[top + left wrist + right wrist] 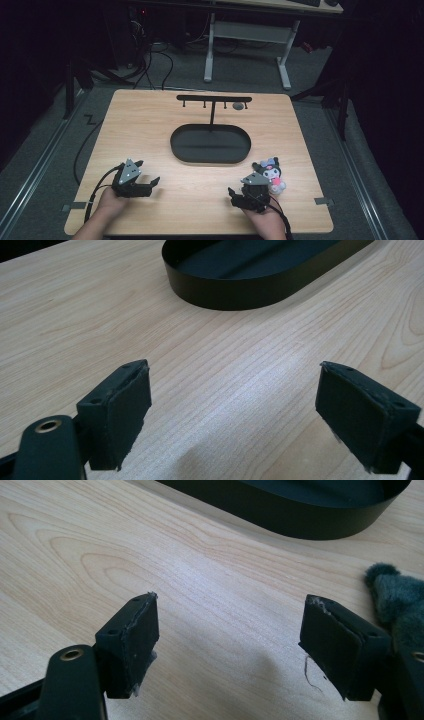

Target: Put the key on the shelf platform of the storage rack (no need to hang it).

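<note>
Near the table's front left, my left gripper (148,173) rests on the wood in a hand, open, its jaws pointing right toward the middle. Its own view has the left gripper (234,375) wide apart over bare wood, with the black oval tray (225,290) ahead. My right gripper (239,192) sits at the front right in the other hand, open. A small black, white and pink plush toy (270,173) lies just right of it. In the right gripper view the right gripper (230,602) holds nothing, and the plush's grey fur (400,600) touches the outside of the right jaw.
The black oval tray (176,145) lies at the table's centre. A black T-shaped stand (214,98) with hooks rises from its far side, and a small grey object (238,106) hangs near its right end. White desk legs (285,65) and cables lie on the floor beyond.
</note>
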